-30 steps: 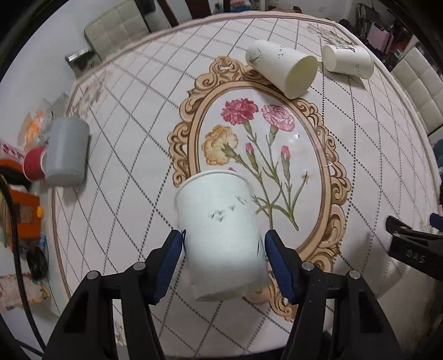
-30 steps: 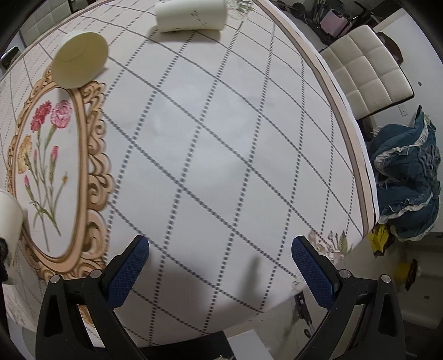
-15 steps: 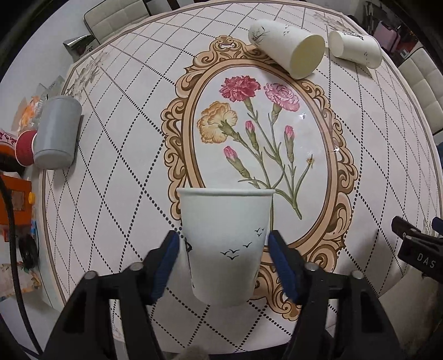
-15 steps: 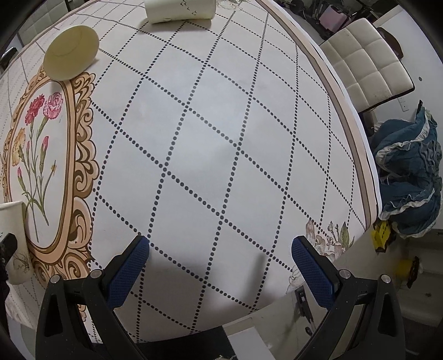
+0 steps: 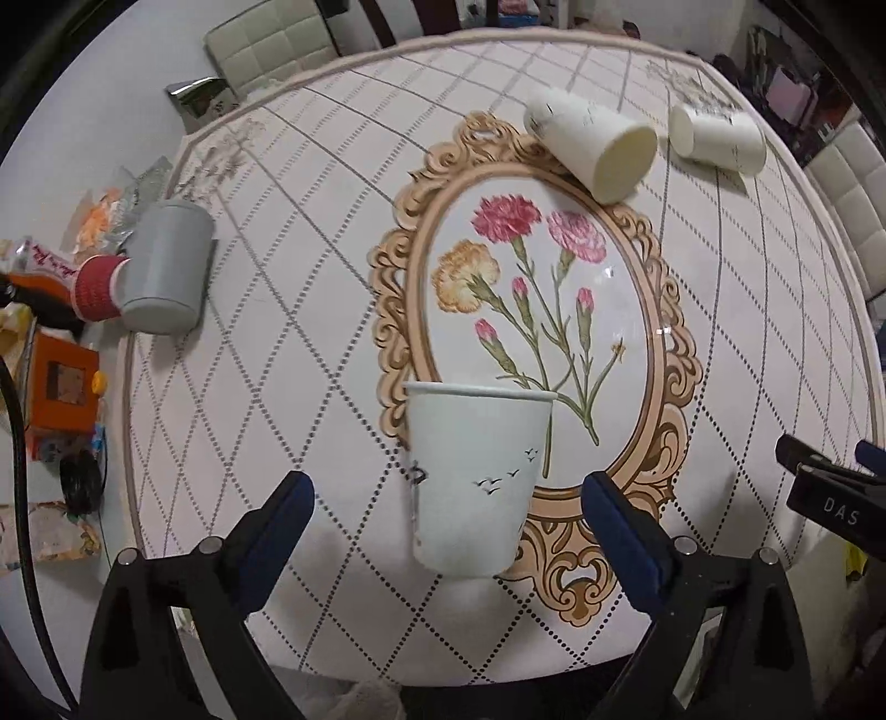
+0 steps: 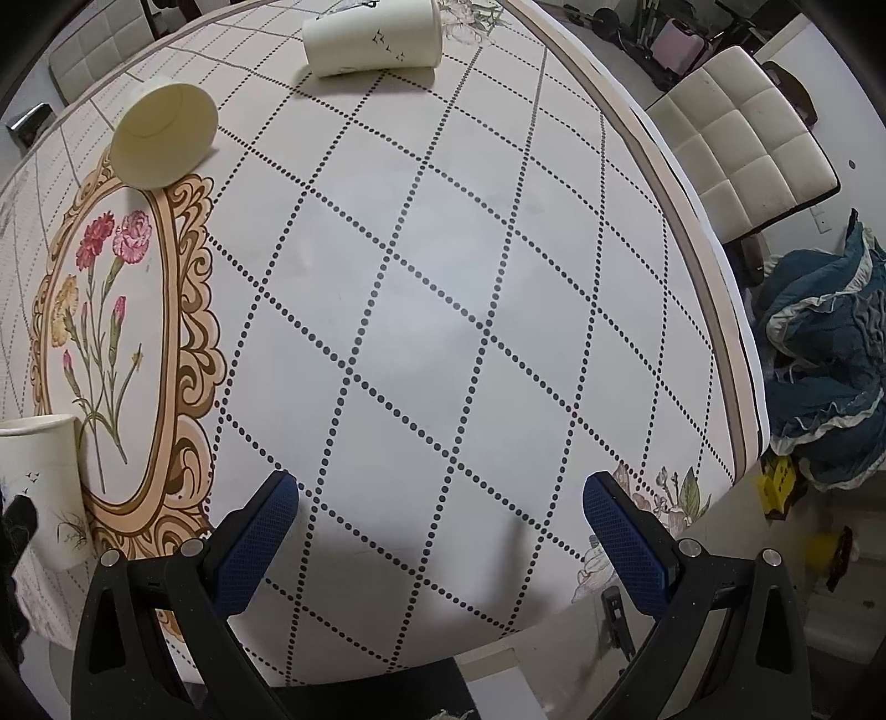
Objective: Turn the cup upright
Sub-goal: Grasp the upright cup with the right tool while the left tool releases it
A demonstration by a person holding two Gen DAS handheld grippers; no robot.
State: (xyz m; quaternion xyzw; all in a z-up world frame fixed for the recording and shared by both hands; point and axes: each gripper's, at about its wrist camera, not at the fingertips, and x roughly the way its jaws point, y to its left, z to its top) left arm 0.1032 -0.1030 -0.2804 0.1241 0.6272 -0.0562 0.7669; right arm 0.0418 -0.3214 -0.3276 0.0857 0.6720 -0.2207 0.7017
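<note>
A white paper cup with small birds (image 5: 476, 476) stands upright on the table near its front edge, over the gold frame print. It also shows in the right wrist view (image 6: 41, 487) at the far left. My left gripper (image 5: 448, 531) is open, its blue pads wide on either side of the cup and apart from it. My right gripper (image 6: 440, 531) is open and empty over the bare tablecloth. Two more paper cups lie on their sides at the far end: one (image 5: 595, 147) (image 6: 163, 133) with its mouth toward me, one (image 5: 717, 141) (image 6: 376, 36) further right.
A grey cup (image 5: 163, 271) and a red cup (image 5: 97, 288) lie at the table's left edge, beside clutter and an orange box (image 5: 63, 387). White chairs (image 6: 742, 138) stand around the table (image 6: 443, 277). Blue cloth (image 6: 825, 365) lies on the floor at right.
My left gripper turned the cup from tilted to upright, set it on the table, then opened and let it go. The right gripper stayed open and hardly moved.
</note>
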